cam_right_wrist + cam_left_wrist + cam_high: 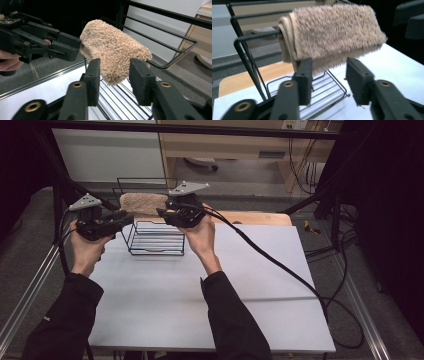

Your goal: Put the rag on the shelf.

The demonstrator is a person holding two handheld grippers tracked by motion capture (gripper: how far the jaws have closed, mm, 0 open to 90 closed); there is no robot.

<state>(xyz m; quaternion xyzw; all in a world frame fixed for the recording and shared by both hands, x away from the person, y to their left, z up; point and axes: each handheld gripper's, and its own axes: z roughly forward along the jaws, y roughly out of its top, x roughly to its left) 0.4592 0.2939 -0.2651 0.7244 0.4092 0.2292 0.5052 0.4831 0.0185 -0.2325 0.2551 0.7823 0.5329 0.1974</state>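
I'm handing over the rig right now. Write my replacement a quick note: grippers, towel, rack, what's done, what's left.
Left gripper: open, jaws either side of the towel's lower edge, not clamped.
Right gripper: open, jaws at the towel's other end, not clamped.
Towel: beige, folded, draped over the top bar of the black wire rack at the white table's far left.
Done: both grippers lined up on the towel.
Left: probably close both and lift it.

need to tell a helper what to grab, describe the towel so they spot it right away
At the far end of the white table stands a black wire rack. Folded over its top rail hangs the towel, between both tongs; it is the one soft, fluffy beige thing among thin black wires.
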